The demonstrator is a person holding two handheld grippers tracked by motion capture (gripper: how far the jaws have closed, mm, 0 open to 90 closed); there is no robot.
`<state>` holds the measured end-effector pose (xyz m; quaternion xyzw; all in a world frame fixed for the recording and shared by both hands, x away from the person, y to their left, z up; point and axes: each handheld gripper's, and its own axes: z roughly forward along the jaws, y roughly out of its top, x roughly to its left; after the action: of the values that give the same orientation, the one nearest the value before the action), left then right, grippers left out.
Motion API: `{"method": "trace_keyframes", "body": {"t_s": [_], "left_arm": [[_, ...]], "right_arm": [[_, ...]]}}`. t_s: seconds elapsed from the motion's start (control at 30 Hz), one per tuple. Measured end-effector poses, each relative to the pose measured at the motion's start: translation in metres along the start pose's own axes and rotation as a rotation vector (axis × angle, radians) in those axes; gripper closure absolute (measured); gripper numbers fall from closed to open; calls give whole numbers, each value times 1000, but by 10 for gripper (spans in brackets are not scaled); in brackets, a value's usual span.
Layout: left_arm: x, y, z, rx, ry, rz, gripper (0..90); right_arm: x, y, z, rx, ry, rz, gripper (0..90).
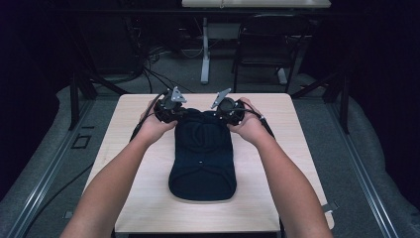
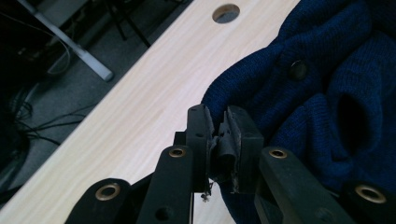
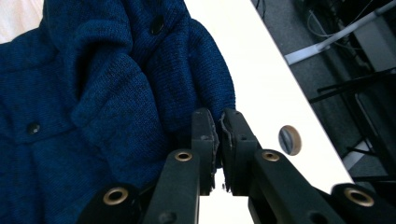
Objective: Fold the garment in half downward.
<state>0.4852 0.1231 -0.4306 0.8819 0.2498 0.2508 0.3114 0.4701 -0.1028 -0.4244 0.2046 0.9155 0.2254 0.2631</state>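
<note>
Both grippers clamped on a navy knitted garment
Left gripper [image 1: 174, 110] and right gripper [image 1: 224, 111] each pinch a far corner of the garment [image 1: 203, 158] (buttoned, dark blue), whose near end lies on the pale tabletop [image 1: 277, 148]

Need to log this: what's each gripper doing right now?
Left gripper: shut on the blue sweater.
Right gripper: shut on the sweater's other far corner.

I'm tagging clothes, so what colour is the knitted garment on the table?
Dark navy blue knit garment, plain, with dark buttons; clearest in the right gripper view.
</note>
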Motion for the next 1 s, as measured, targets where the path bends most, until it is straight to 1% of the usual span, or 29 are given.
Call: {"method": "trace_keyframes", "body": {"t_s": [0.03,0.13,0.23,0.27,0.3,0.37,0.4,0.43,0.5,0.53,0.57,0.63,0.73,0.8,0.93,0.97,1.0], "left_arm": [[0,1,-2,-4,7,1,803],[3,9,-8,-37,55,7,804],[8,16,-14,-62,97,3,805],[9,20,-17,-86,123,1,806],[11,22,-20,-100,135,3,807],[13,27,-26,-134,164,7,807],[13,27,-25,-132,161,-1,806],[12,25,-23,-122,160,1,807],[6,19,-16,-97,152,8,806],[3,16,-12,-86,150,12,806],[2,13,-9,-78,147,14,806],[-2,7,-4,-68,139,11,807],[-9,1,2,-55,126,20,806],[-12,-1,3,-49,117,32,807],[-16,-4,5,-55,98,28,806],[-17,-5,5,-55,99,29,806],[-17,-5,5,-53,97,29,806]], "right_arm": [[-1,2,-2,-4,-10,-5,840],[-2,7,-6,-14,-40,-13,841],[-8,16,-15,-31,-101,-28,843],[-10,18,-18,-38,-113,-21,844],[-12,22,-22,-66,-144,-8,844],[-16,25,-27,-111,-182,16,843],[-17,27,-30,-121,-204,25,843],[-17,26,-29,-128,-200,35,843],[-15,23,-23,-109,-184,23,843],[-11,20,-18,-86,-178,5,843],[-8,17,-13,-83,-166,5,844],[-3,11,-6,-57,-148,-5,846],[1,4,0,-52,-131,-1,847],[3,1,2,-31,-127,-16,847],[3,-5,2,-24,-110,-7,847],[5,-7,2,-37,-102,2,847],[5,-7,1,-22,-105,-10,847]]}}
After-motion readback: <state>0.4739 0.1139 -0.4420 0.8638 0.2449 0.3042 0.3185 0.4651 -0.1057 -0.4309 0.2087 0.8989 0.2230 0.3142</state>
